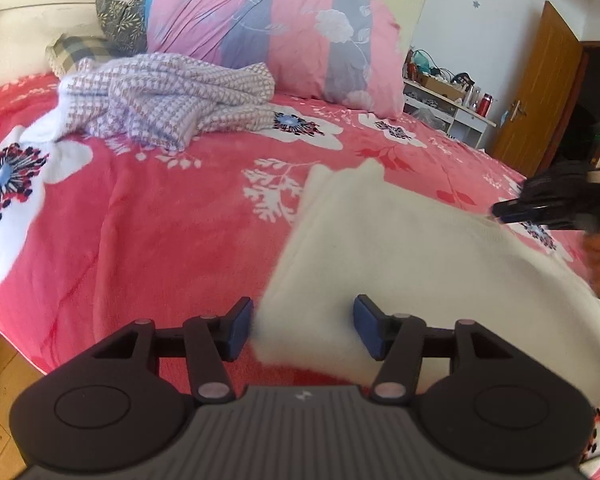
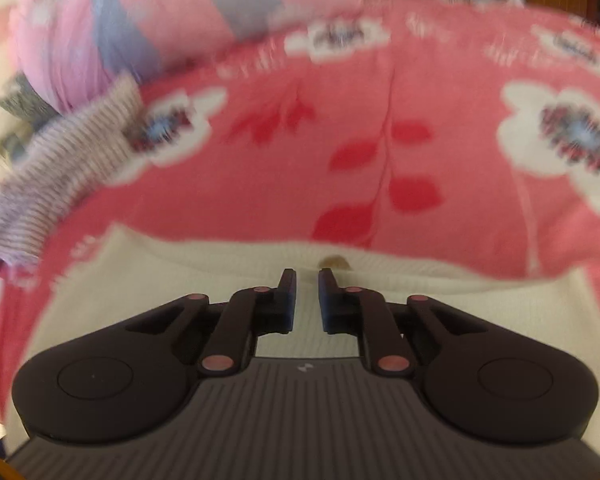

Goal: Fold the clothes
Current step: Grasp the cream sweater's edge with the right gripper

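I see the white garment (image 1: pixel 400 248) lying on the red flowered bed (image 1: pixel 160 220). My left gripper (image 1: pixel 303 330) has its fingers apart around the garment's near corner. My right gripper (image 2: pixel 307 298) hovers over its edge, fingers nearly closed, gripping nothing visible.

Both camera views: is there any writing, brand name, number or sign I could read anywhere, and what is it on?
No readable words or numbers in either view.
Left hand-held gripper: a small pale logo mark on its ribbed body, a symbol, not letters.
Right hand-held gripper: the same small mark, no letters.
Shelf clutter beside the door: any labels on bottles and boxes are too small to read.
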Action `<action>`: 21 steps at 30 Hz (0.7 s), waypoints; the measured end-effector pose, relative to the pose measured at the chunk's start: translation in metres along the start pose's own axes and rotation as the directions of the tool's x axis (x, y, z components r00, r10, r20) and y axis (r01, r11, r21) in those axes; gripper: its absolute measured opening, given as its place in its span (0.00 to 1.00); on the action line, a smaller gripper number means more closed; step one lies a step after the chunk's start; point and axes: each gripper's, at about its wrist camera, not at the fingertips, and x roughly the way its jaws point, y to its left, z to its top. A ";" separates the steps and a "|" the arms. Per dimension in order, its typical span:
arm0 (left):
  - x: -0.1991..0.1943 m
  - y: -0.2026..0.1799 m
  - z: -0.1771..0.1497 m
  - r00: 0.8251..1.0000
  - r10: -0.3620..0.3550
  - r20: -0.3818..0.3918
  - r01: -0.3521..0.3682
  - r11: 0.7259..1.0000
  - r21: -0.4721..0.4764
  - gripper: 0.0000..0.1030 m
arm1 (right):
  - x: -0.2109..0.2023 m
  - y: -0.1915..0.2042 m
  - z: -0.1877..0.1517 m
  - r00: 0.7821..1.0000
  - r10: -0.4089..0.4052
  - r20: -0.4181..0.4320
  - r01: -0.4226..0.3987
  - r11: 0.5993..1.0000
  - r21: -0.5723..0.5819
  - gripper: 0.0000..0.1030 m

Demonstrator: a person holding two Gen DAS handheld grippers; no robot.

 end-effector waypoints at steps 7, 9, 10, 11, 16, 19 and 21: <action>-0.003 0.000 -0.002 1.000 0.003 0.002 -0.003 1.000 -0.001 0.58 | -0.063 0.036 -0.094 1.000 0.006 -0.003 -0.007 0.980 -0.199 0.11; -0.004 0.001 -0.002 1.000 0.003 0.001 -0.003 1.000 0.004 0.58 | -0.082 0.043 -0.129 0.999 -0.016 0.043 0.027 0.965 -0.262 0.11; -0.004 0.002 -0.002 1.000 0.004 0.001 -0.004 1.000 0.005 0.60 | -0.095 0.048 -0.140 0.998 -0.021 0.061 0.038 0.957 -0.289 0.11; -0.005 0.003 -0.002 1.000 0.004 0.001 -0.004 1.000 0.006 0.62 | -0.107 0.053 -0.152 0.997 -0.025 0.078 0.048 0.948 -0.315 0.11; -0.015 0.017 -0.002 1.000 0.002 0.011 -0.001 0.999 -0.051 0.65 | -0.150 0.060 -0.177 0.997 0.041 0.066 -0.013 0.928 -0.374 0.11; -0.024 0.031 -0.002 1.000 0.001 0.015 0.001 0.994 -0.107 0.65 | -0.169 0.067 -0.183 0.992 0.098 0.073 -0.059 0.908 -0.414 0.12; -0.031 0.045 -0.002 1.000 0.007 0.014 -0.004 0.986 -0.165 0.65 | -0.171 0.083 -0.180 0.984 0.141 0.108 -0.072 0.872 -0.484 0.14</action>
